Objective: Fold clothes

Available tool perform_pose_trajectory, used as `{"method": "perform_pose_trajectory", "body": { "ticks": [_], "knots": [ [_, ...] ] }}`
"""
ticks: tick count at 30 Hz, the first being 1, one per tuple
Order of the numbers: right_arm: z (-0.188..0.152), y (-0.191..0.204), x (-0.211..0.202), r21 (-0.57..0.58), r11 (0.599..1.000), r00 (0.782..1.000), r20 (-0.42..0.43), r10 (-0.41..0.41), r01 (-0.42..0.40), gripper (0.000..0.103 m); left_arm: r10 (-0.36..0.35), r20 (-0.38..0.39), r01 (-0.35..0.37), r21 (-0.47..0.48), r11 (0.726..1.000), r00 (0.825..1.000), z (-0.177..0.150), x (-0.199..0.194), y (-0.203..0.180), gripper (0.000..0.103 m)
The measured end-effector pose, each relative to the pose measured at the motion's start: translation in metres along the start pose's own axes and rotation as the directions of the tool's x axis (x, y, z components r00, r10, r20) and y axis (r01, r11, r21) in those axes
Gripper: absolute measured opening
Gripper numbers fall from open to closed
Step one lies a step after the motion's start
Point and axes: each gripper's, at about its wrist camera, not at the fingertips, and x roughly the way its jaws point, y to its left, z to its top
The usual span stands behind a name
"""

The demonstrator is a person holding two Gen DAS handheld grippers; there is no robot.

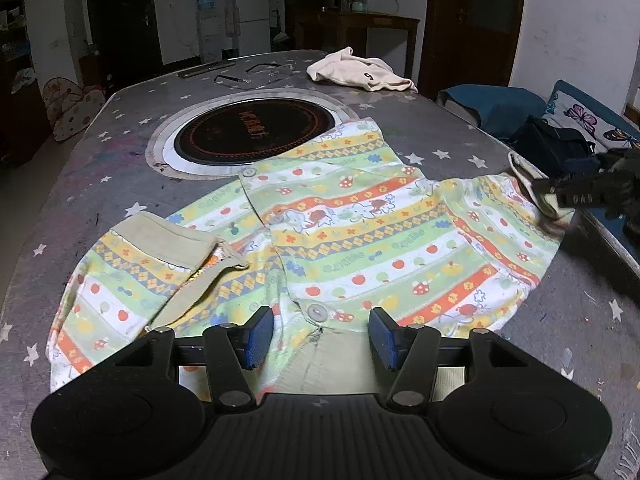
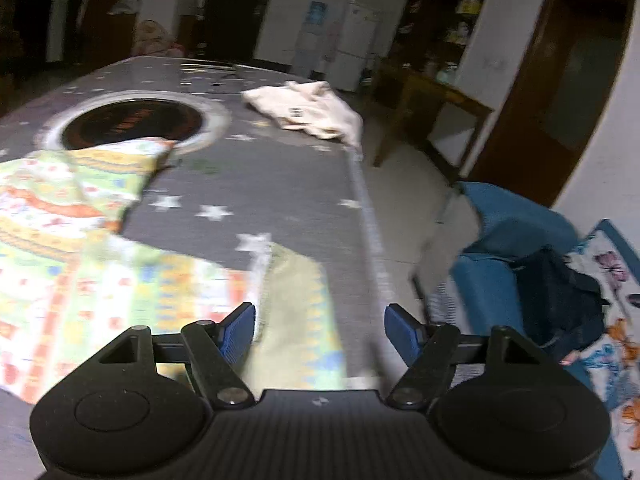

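Patterned shirt [image 1: 360, 220] spread on the tabletop [image 1: 120, 128].
Left tongs [image 1: 322, 338] are held open over its collar, right tongs [image 2: 320, 330] open over a sleeve cuff; one cream garment [image 1: 360, 72] lies apart.

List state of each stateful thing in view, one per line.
Striped patterned child's shirt: spread flat on table, unfolded, buttoned.
Cream garment: crumpled at far table edge.
Left hand-held gripper: open, over shirt collar.
Right hand-held gripper: open, over sleeve cuff; view blurred.
Round black induction cooktop: partly covered by shirt.
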Motion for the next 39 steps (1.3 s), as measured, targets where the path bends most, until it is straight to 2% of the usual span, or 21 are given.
{"method": "perform_pose_trajectory", "body": {
  "ticks": [8, 11, 14, 15, 18, 25, 31, 35, 39],
  "knots": [
    [0.002, -0.042, 0.002, 0.072, 0.986, 0.989, 0.007, -0.151, 0.150, 0.073, -0.002, -0.008, 0.002, 0.002, 1.000, 1.000, -0.003, 0.002, -0.002, 0.060],
    [0.003, -0.039, -0.003, 0.086, 0.991, 0.994, 0.037, -0.106, 0.102, 0.071, -0.002, -0.008, 0.002, 0.000, 1.000, 1.000, -0.003, 0.002, -0.001, 0.060],
    [0.006, -0.026, -0.012, 0.068, 0.990, 0.986, 0.101, -0.132, 0.126, 0.065, 0.000, -0.007, 0.000, 0.000, 1.000, 1.000, -0.003, 0.000, -0.001, 0.060],
    [0.008, -0.021, -0.016, 0.061, 0.988, 0.980, 0.133, -0.151, 0.144, 0.065, 0.000, -0.007, 0.000, 0.000, 1.000, 1.000, -0.003, 0.000, -0.001, 0.060],
    [0.014, -0.011, -0.028, 0.028, 0.990, 0.971, 0.196, -0.140, 0.137, 0.064, 0.003, -0.009, -0.003, -0.001, 1.000, 1.000, -0.003, -0.001, 0.001, 0.060],
    [0.012, 0.013, -0.004, -0.050, 0.998, 0.995, 0.096, -0.021, 0.026, 0.063, 0.001, -0.011, -0.001, -0.006, 1.000, 1.000, -0.004, 0.000, 0.001, 0.060],
    [-0.002, 0.035, 0.006, -0.125, 0.991, 0.998, 0.037, 0.058, -0.053, 0.065, 0.004, -0.018, -0.005, -0.011, 1.000, 1.000, -0.005, 0.002, 0.003, 0.060],
    [-0.008, 0.033, 0.010, -0.176, 0.984, 1.000, 0.027, -0.015, 0.019, 0.066, 0.003, -0.018, -0.003, -0.011, 1.000, 1.000, -0.005, 0.002, 0.003, 0.060],
    [-0.007, 0.006, 0.012, -0.122, 0.986, 0.994, 0.026, -0.108, 0.110, 0.067, 0.001, -0.018, -0.002, -0.013, 1.000, 1.000, -0.005, 0.002, 0.004, 0.060]
  ]
}}
